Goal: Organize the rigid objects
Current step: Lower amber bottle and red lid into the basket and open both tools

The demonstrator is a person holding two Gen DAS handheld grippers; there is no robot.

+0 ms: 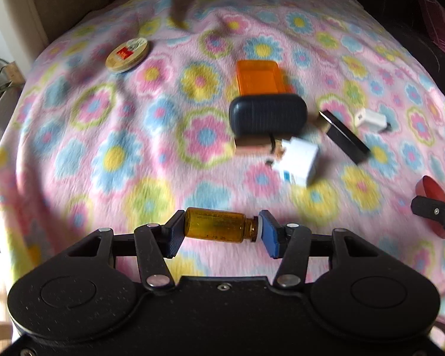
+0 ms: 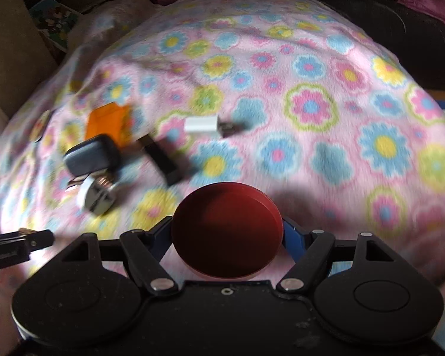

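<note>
A: Right, quick check — what are you holding? Your left gripper (image 1: 221, 229) pinches the amber bottle (image 1: 216, 226) end to end, base on one pad, neck on the other, lying sideways above the flowered blanket (image 1: 109, 136).

B: And the right?

A: Your right gripper (image 2: 227, 231) is clamped across the red round container (image 2: 227, 231), mouth toward the camera. Nothing shows inside it, though part is in shadow.

B: So which step?

A: Looks like mid-carry: both pieces are up off the blanket, neither is placed. My guess is you're taking them to the cluster ahead, or the bottle goes in the red container. Can't tell which.

B: What's in the cluster?

A: Orange tray (image 1: 259, 78), looks empty. A dark ribbed case (image 1: 268, 117) just in front of it, shut, contents hidden. White box (image 1: 298, 160) touching a small tan block under the case. Black bar (image 1: 345, 136) beside, white adapter (image 1: 370, 120) a bit apart. A round tin (image 1: 127, 55) sits well off to the left, lid on.

B: Next move?

A: You'd need a steady approach; frames are blurred. Keep the bottle level: that end grip could let it pivot. Set down on a flat patch, since folds could tip things.
</note>
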